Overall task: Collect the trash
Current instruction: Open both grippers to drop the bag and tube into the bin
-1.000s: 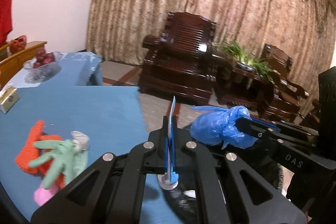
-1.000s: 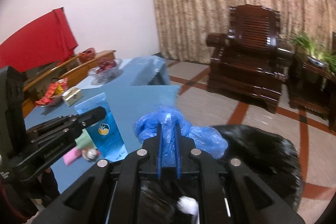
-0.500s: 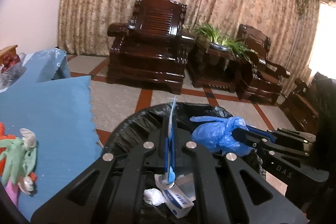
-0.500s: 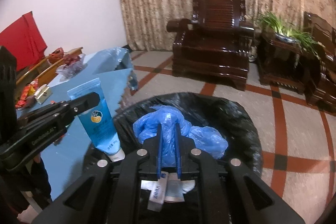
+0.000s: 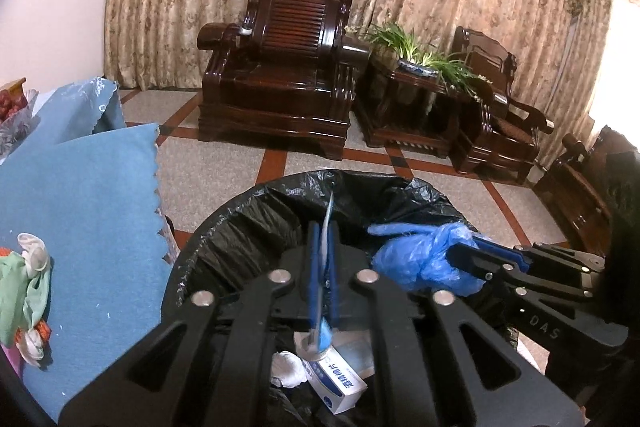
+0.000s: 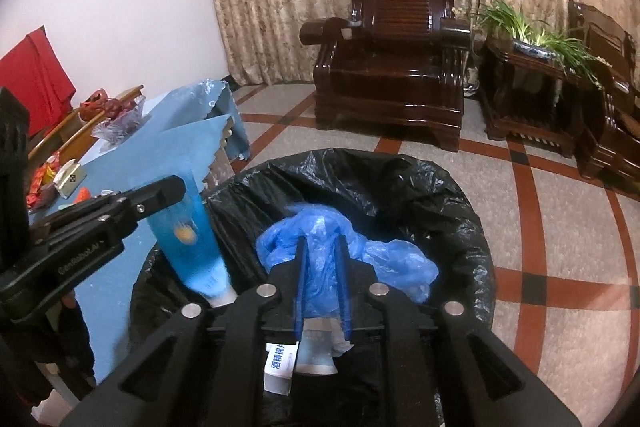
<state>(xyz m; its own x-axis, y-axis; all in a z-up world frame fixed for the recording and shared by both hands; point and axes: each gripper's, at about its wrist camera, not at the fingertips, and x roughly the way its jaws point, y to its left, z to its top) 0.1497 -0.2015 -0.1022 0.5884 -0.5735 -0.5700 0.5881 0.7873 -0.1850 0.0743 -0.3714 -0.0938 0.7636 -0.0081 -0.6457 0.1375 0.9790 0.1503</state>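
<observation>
A bin lined with a black bag (image 5: 280, 211) (image 6: 460, 211) stands on the floor beside the table. Both grippers hang over its mouth. My left gripper (image 5: 322, 227) has parted slightly around a blue tube (image 5: 329, 211), which looks blurred in the right wrist view (image 6: 188, 247). My right gripper (image 6: 322, 239) has also parted a little around a crumpled blue plastic bag (image 6: 360, 259) (image 5: 420, 259). A white box (image 5: 338, 383) and white tissue (image 5: 286, 369) lie inside the bin.
A table with blue cloth (image 5: 80, 207) is at the left, with knitted toys (image 5: 28, 291), a fruit bowl (image 6: 116, 119) and a small box (image 6: 70, 179). Dark wooden armchairs (image 5: 288, 67) and a plant stand (image 5: 412, 95) sit by the curtain.
Both grippers moved from above the table edge to over the bin. Both sets of fingers have widened a little, and the blue tube now looks blurred.
</observation>
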